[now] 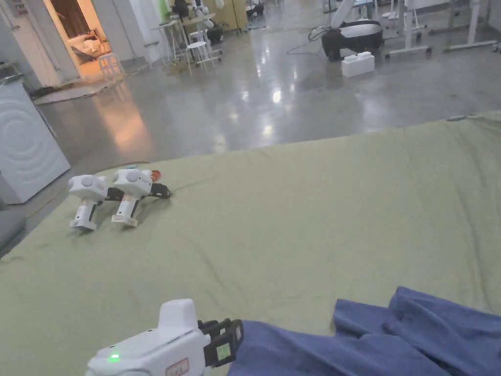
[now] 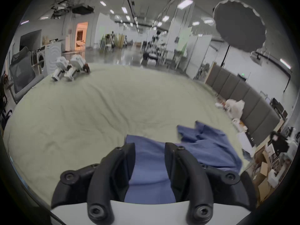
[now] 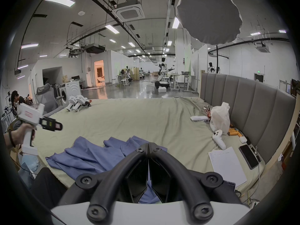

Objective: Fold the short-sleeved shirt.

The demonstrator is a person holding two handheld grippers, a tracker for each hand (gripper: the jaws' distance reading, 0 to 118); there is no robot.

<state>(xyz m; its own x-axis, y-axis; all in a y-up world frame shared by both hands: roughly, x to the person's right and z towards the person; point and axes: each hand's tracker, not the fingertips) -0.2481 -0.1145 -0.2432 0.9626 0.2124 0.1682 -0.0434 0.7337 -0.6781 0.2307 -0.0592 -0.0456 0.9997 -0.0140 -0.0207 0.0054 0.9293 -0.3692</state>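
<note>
Crumpled blue cotton short-sleeved shirt unfolded on green bedsheet; left gripper released above it, right gripper clenched empty. Folding not begun.

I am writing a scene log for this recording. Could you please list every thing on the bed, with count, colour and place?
shirt: one, blue, crumpled at near edge
bed sheet: one, pale green, covers the bed
spare grippers: two, white, far left corner
plastic bag: one, white, by the headboard
controller: one, white, right side
paper: one sheet, white, right near corner
phone: one, black, beside the paper
left gripper: jaws open, above the shirt
right gripper: jaws shut
</note>
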